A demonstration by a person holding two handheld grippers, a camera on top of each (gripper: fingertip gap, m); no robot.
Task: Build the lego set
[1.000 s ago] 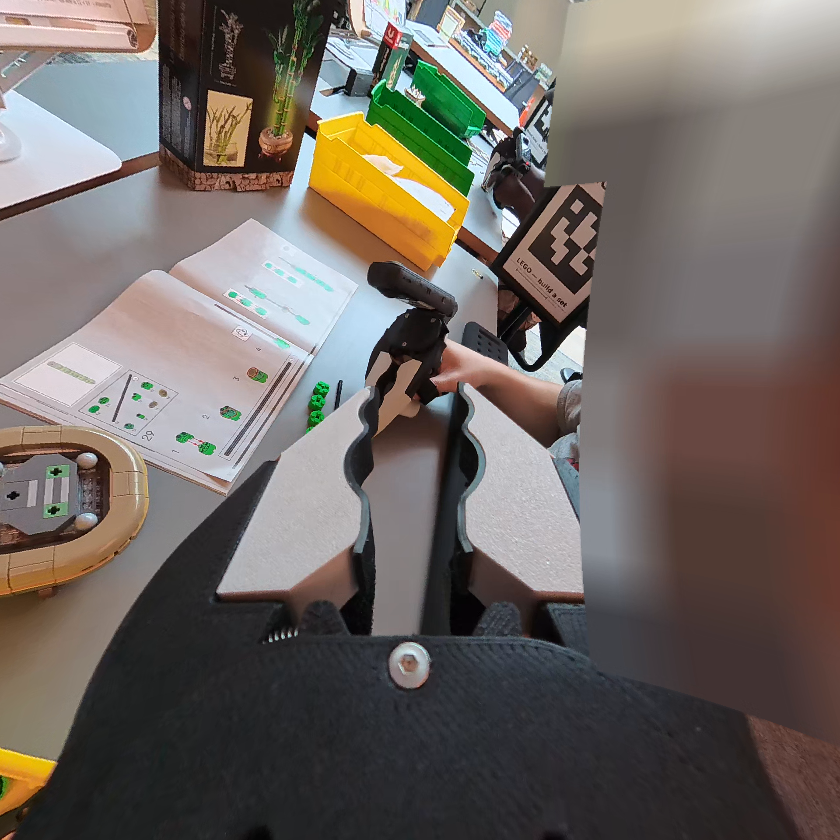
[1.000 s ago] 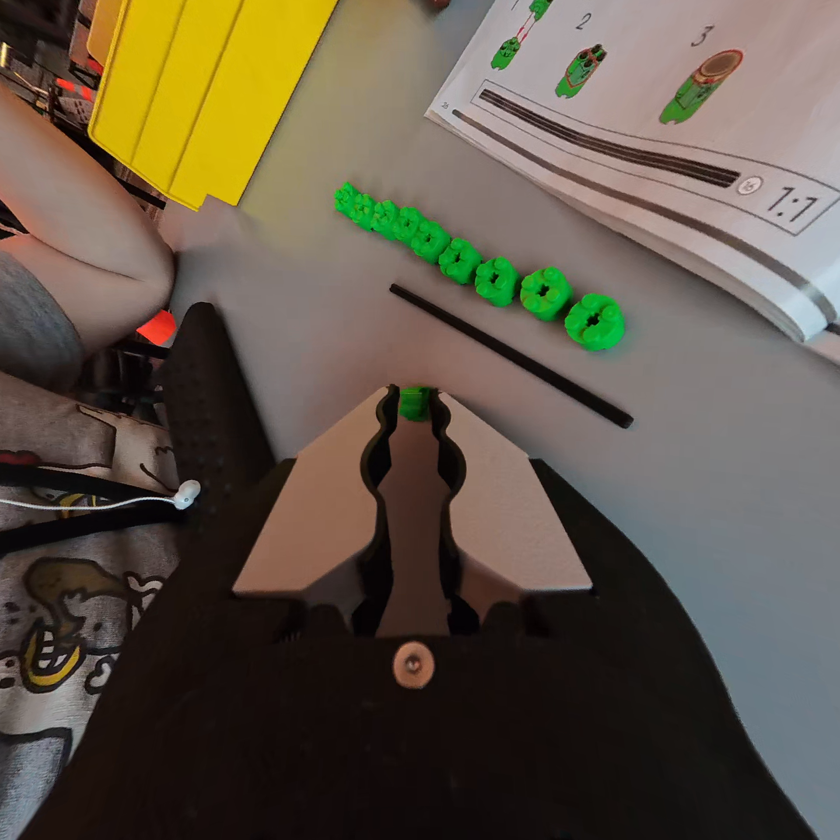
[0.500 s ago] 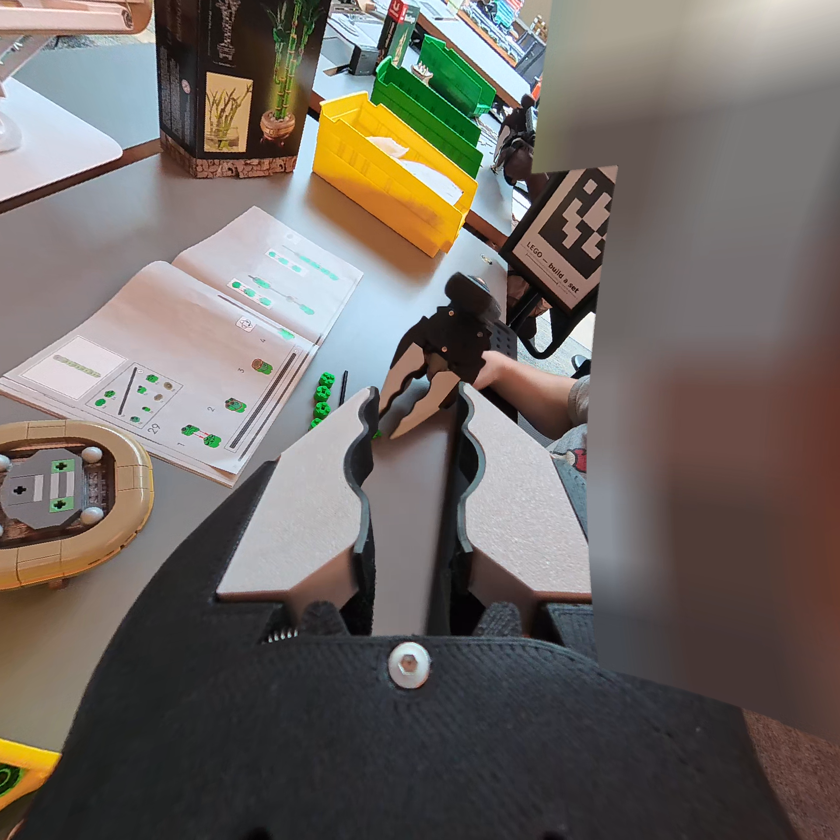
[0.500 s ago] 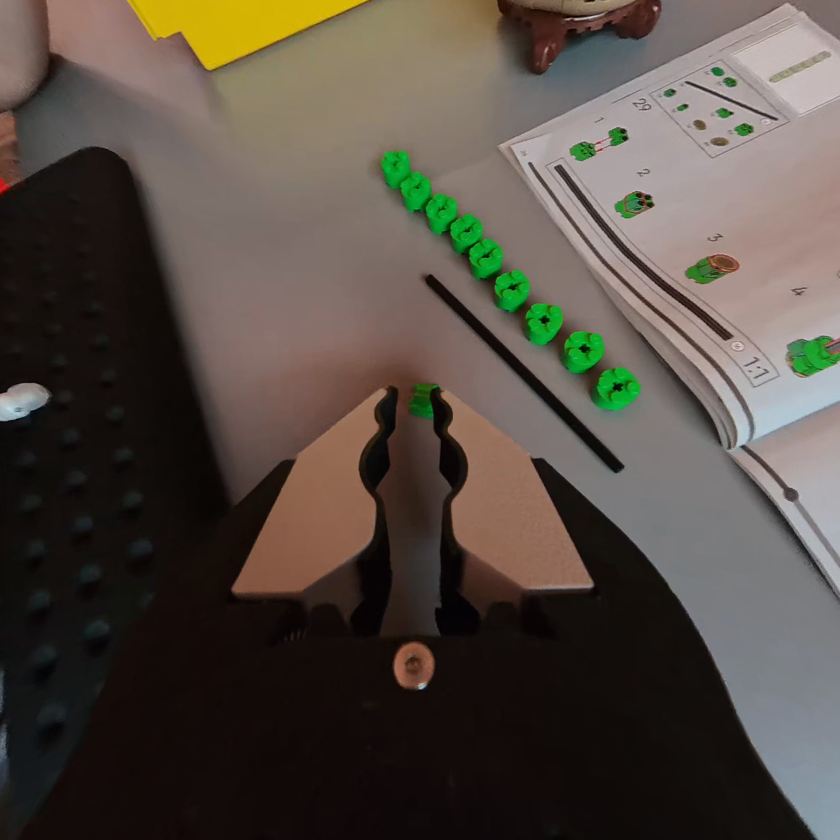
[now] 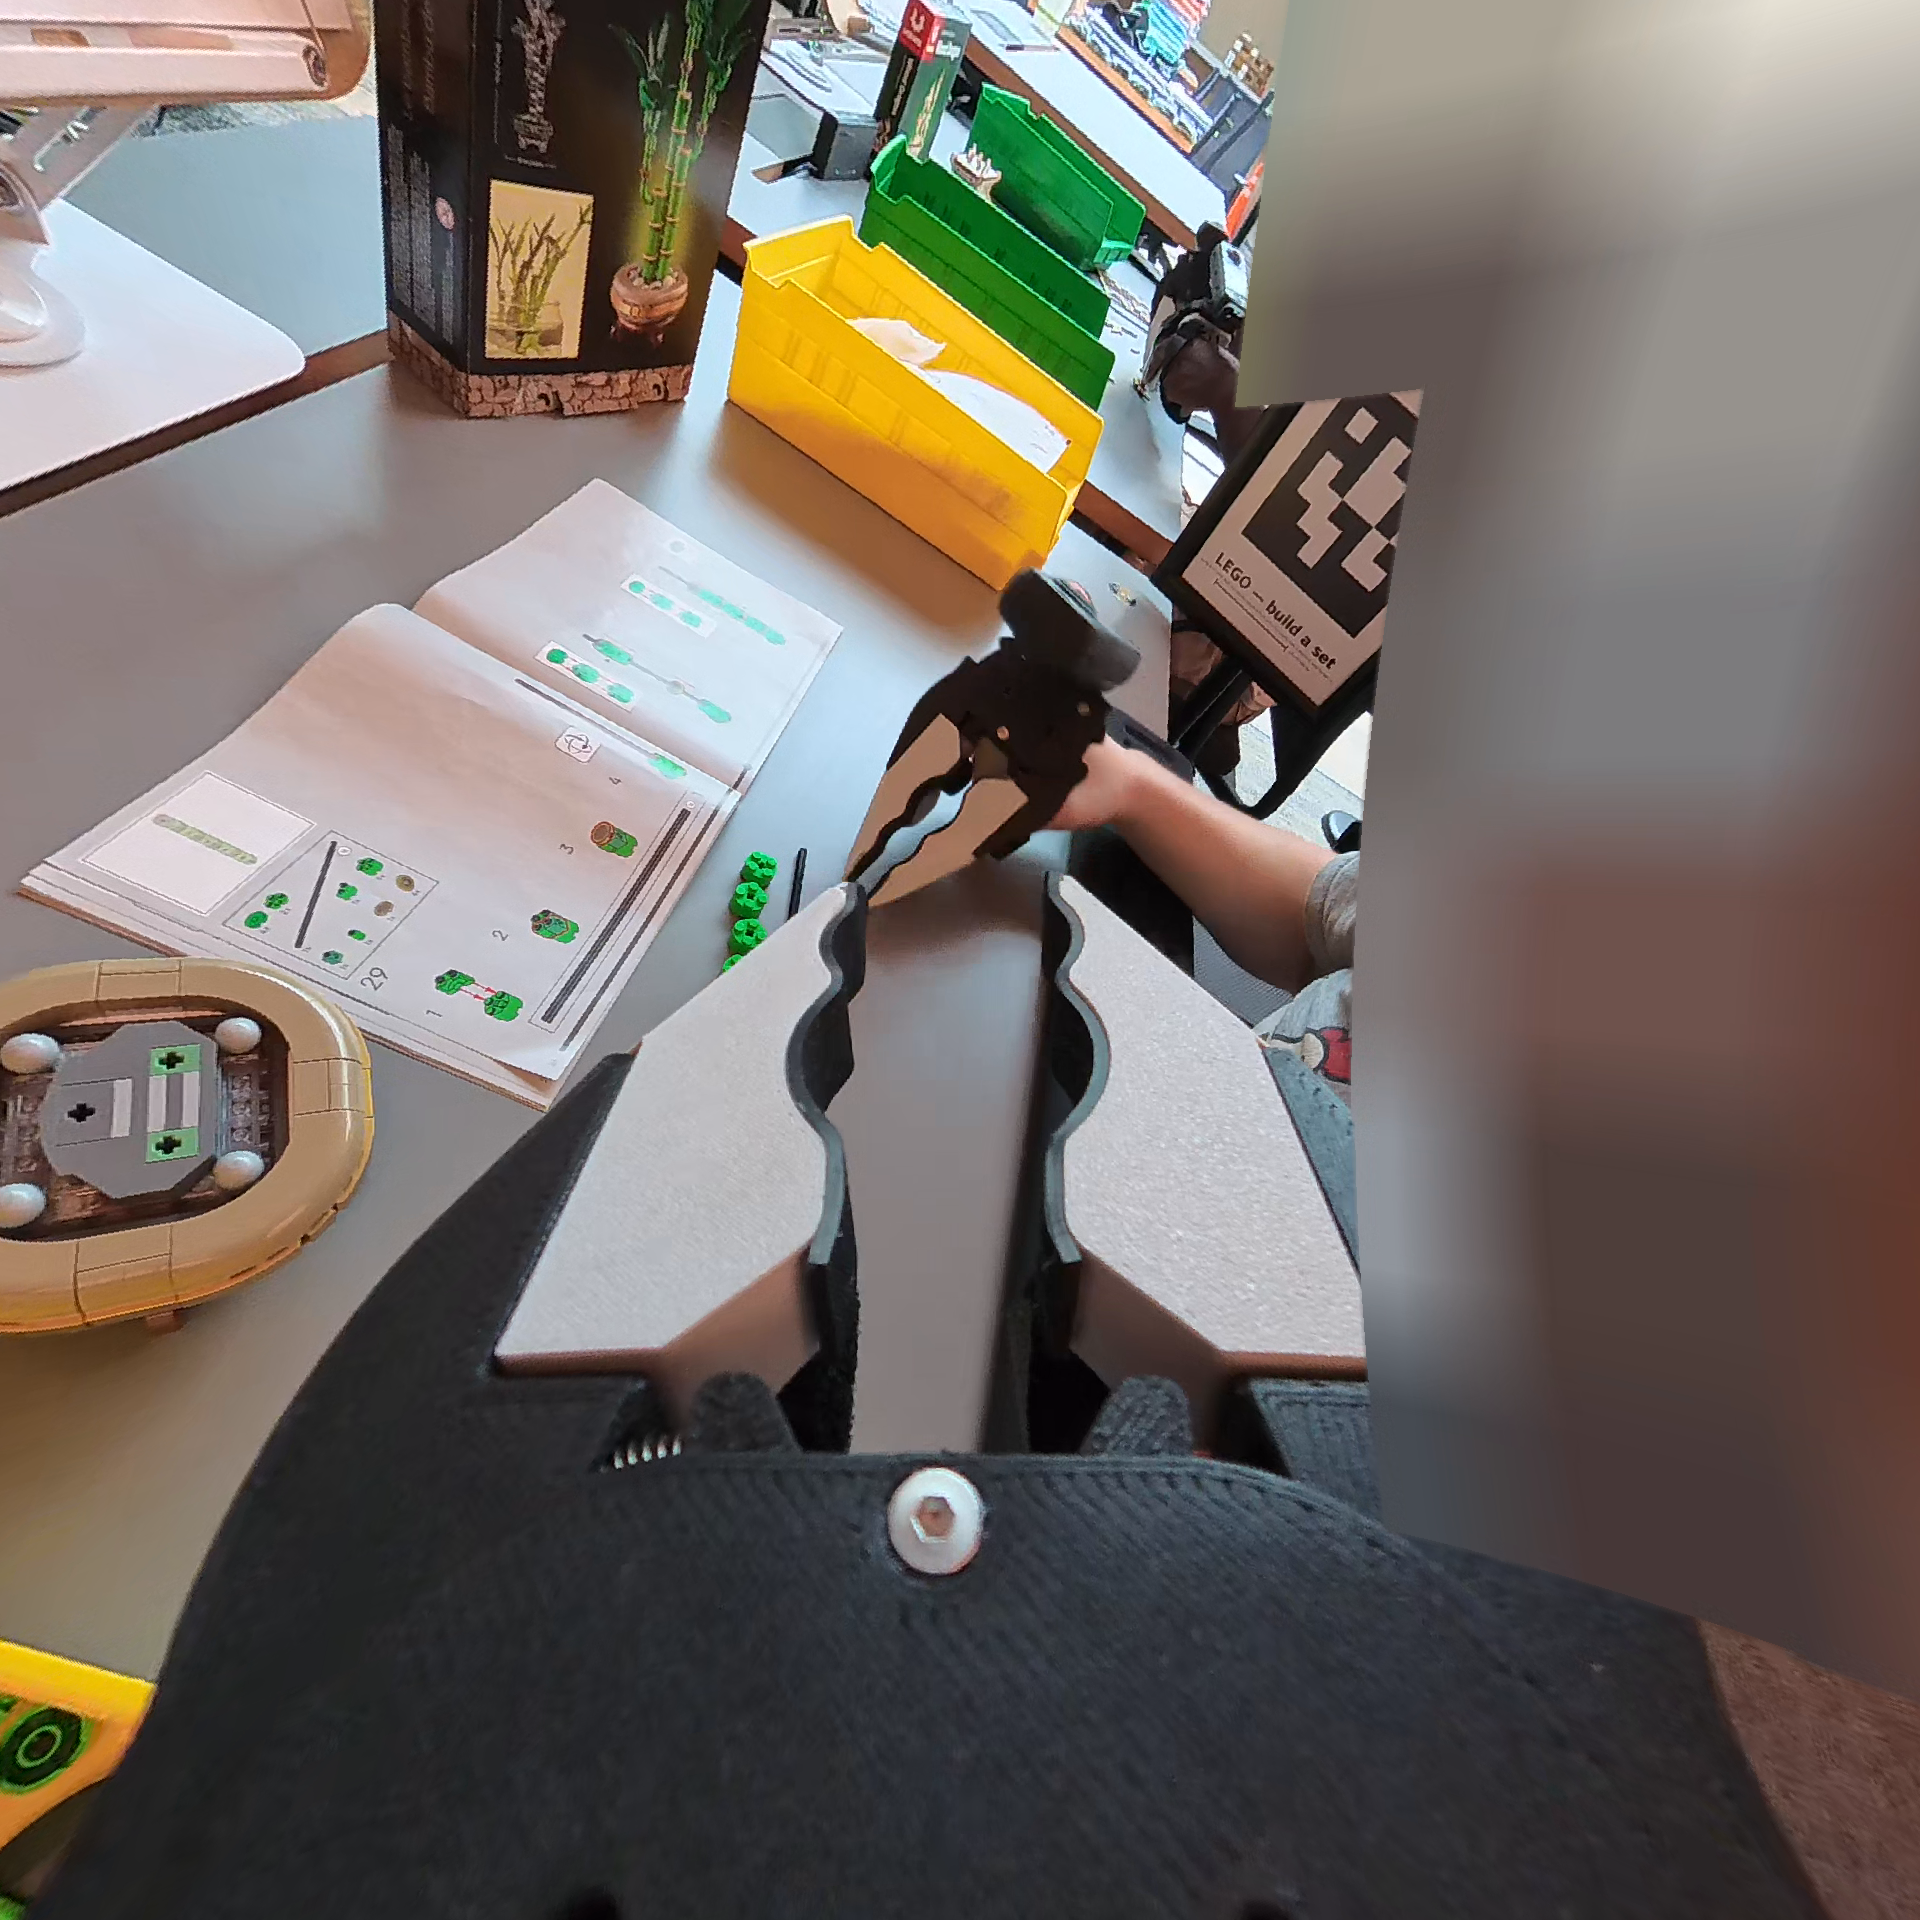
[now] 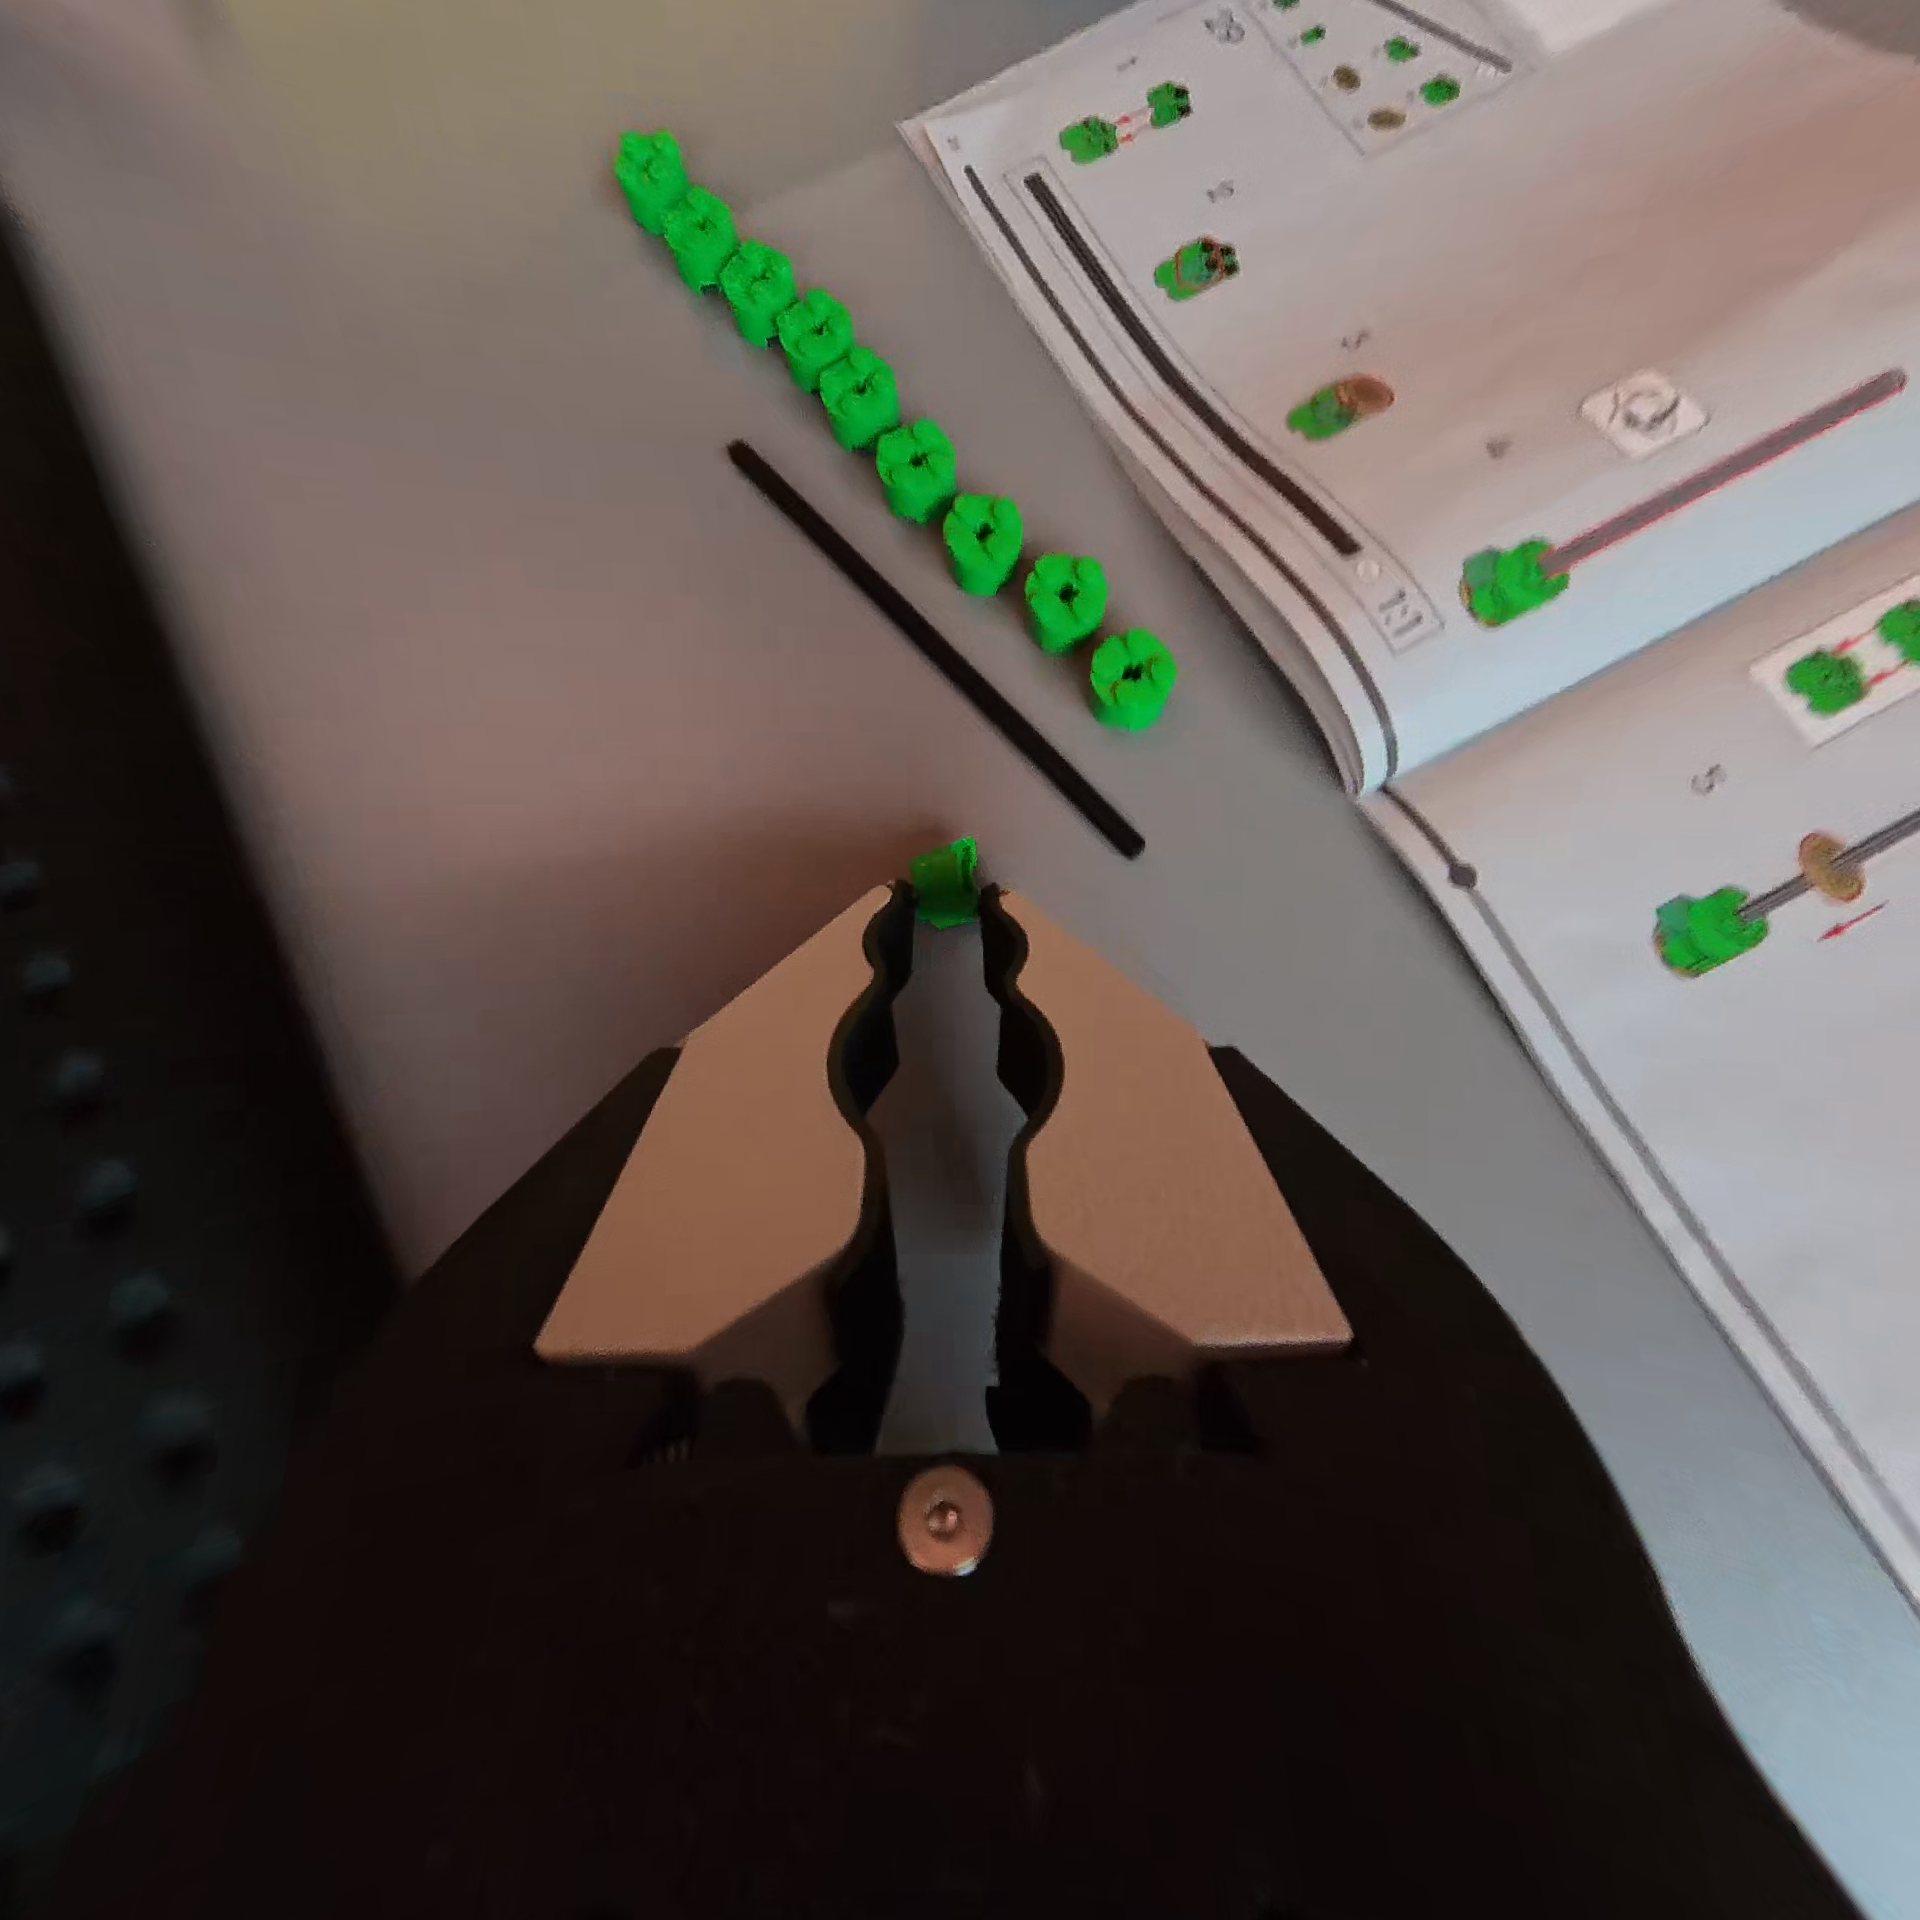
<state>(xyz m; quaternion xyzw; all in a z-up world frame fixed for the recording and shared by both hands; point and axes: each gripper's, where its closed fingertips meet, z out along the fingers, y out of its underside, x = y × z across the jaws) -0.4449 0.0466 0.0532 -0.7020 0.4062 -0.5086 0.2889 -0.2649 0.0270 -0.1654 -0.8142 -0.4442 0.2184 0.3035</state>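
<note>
My right gripper [image 6: 943, 894] is shut on a small green round brick [image 6: 943, 883] and holds it above the grey table, just short of a thin black axle [image 6: 930, 644]. Beyond the axle lies a row of several green round bricks [image 6: 914, 468]. In the left wrist view my left gripper [image 5: 951, 904] is open and empty above the table's near edge. The right gripper [image 5: 883, 883] shows there just past my left fingertips, with part of the green brick row [image 5: 750, 902] beside it. A tan oval pot base [image 5: 156, 1132] sits at the left.
The open instruction booklet [image 5: 436, 790] [image 6: 1558, 468] lies right of the brick row. A set box [image 5: 551, 197], a yellow bin [image 5: 904, 416] and a green bin [image 5: 987, 249] stand at the back. A marker sign [image 5: 1309, 540] stands at the table's right edge. A black dimpled surface [image 6: 125, 1143] lies at the left. Spacing between my two grippers at the tips: around 30 cm. To reach the green brick row [image 5: 750, 902] in a straight line is about 6 cm for my right fingers, about 25 cm for my left. It is also in sight in the right wrist view [image 6: 1055, 596]. To the tan oval pot base [image 5: 156, 1132]: left tips about 20 cm, right tips about 30 cm.
My right gripper has swung round and moved nearer the axle and brick row, still holding the green brick. My left gripper has stayed open and nearly still.
</note>
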